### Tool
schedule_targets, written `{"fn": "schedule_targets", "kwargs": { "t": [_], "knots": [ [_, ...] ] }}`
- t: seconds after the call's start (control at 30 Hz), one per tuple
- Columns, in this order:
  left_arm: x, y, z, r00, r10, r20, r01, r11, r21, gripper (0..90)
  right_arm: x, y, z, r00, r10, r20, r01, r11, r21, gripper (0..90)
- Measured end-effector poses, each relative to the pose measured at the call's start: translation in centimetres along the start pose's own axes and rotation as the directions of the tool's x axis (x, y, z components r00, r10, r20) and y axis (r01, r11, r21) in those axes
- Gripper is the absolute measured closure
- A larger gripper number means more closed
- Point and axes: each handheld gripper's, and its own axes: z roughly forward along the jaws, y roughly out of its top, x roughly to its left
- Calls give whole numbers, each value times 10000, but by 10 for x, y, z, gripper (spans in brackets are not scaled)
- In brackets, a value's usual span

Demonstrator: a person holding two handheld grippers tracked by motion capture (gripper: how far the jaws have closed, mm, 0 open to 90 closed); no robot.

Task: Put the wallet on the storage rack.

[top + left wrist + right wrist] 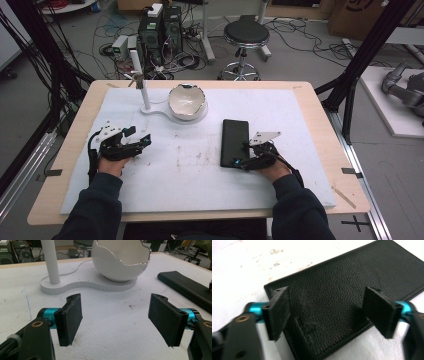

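Note:
A black leather wallet [234, 142] lies flat on the white mat, right of centre. My right gripper [246, 152] hovers over its near right corner, jaws open. In the right gripper view the wallet [342, 287] lies under and between the two spread pads [277, 311]. My left gripper [138, 136] rests on the mat at the left, open and holding nothing. In the left gripper view its pads [71, 317] stand wide apart over bare mat, facing the white bowl [121, 258], with the wallet [187, 287] at the right edge.
A white cracked-egg-shaped bowl [186, 101] sits on a white base [155, 111] with an upright white post [141, 85] at the back centre of the table. The wooden table edge [320, 110] frames the mat. A stool [245, 37] and computer cases stand beyond.

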Motion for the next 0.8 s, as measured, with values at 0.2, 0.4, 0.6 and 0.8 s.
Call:
{"fn": "schedule_targets", "kwargs": {
  "t": [0.2, 0.4, 0.6, 0.8],
  "knots": [
    [1, 0, 0, 10000, -19, 13, 19, 10000, 14, 271, -7, -2, -8, 9976, 402, 556, -417, 9988, 262, 380],
    [2, -1, 1, 10000, -82, -47, 81, 9999, -61, 273, 14, 17, 5, 9908, 813, 1084, -779, 9963, -355, 217],
    [4, 0, -1, 9999, -108, -48, 108, 9999, -93, 273, 39, 34, 38, 9905, 231, 1355, -235, 9997, 12, 214],
    [5, 0, -3, 9998, -146, -122, 144, 9998, -122, 273, 41, 34, 40, 9858, -208, 1669, 151, 9993, 354, 273]
  ]
}}
